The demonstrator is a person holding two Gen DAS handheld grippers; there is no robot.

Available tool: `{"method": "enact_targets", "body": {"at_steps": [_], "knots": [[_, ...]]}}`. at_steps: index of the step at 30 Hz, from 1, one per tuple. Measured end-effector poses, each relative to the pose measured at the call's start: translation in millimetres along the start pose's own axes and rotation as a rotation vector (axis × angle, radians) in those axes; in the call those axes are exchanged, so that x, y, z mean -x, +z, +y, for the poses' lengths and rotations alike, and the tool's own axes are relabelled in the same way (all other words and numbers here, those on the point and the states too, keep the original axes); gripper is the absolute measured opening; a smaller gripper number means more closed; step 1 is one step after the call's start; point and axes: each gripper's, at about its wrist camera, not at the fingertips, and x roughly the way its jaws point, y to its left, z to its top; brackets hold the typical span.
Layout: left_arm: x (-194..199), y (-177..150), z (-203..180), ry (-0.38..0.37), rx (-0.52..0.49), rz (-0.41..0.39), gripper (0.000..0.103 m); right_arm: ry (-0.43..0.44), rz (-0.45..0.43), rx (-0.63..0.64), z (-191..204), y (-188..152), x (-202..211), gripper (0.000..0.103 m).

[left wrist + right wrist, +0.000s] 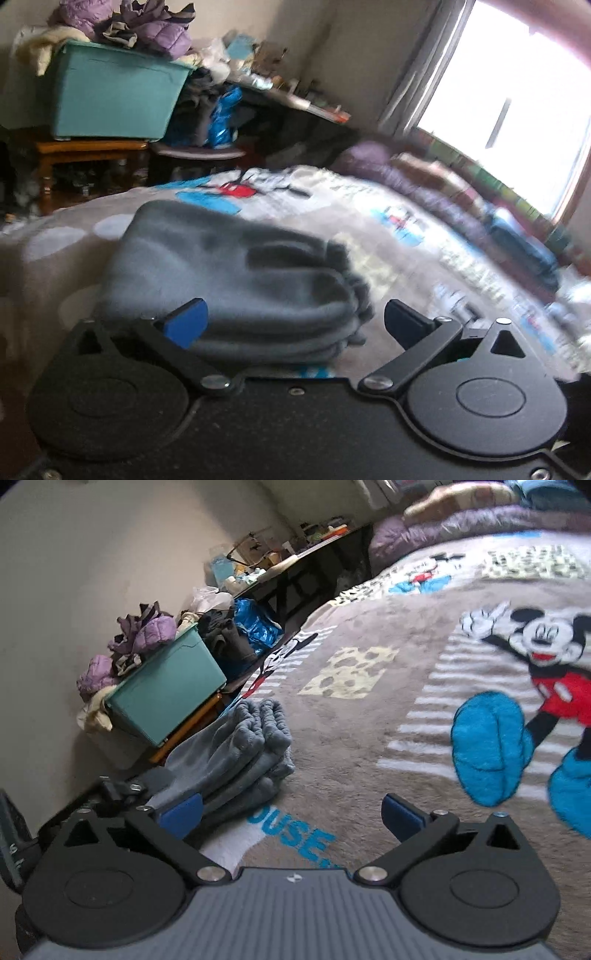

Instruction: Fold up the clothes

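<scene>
A folded grey fleece garment [236, 753] lies in a stack of soft layers near the side edge of a bed, on a taupe Mickey Mouse blanket [369, 738] that covers the mattress. The left gripper [295, 321] hovers low just in front of the stack with its jaws spread wide and nothing between them, one blue-padded finger [188, 321] overlapping the near end of the fleece in the left wrist view (whether it touches the cloth cannot be told through the blur). The right gripper [291, 812] is likewise wide open and empty, poised over bare blanket beside blue lettering, with the stack just off its left finger [181, 814]. Beyond the bed's edge a teal storage bin [166, 694], heaped with purple quilted clothing [155, 631], rests on a wooden stool [88, 155], a shiny blue bag [255, 624] next to it. A cluttered dark table [295, 561] runs along the wall towards a bright window [517, 103], and a rolled purple quilt [461, 524] lies at the bed's far end.
</scene>
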Motion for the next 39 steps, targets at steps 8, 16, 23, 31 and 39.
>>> {"method": "enact_targets", "body": {"at_steps": [8, 16, 23, 31, 39], "knots": [[10, -12, -1, 0.120, -0.041, 0.070, 0.103, -0.042, 0.028, 0.106, 31, -4, 18, 0.103], [29, -15, -1, 0.162, -0.027, 0.092, 0.103, -0.080, 0.046, 0.174, 52, -12, 27, 0.103], [47, -18, 3, 0.217, -0.037, 0.067, 0.103, -0.117, 0.067, 0.239, 70, -16, 34, 0.103], [83, -14, 10, 0.293, -0.028, 0.035, 0.103, -0.125, 0.080, 0.281, 87, -21, 44, 0.103], [122, -9, 5, 0.298, -0.067, -0.006, 0.103, -0.130, 0.089, 0.328, 106, -29, 54, 0.103]]}}
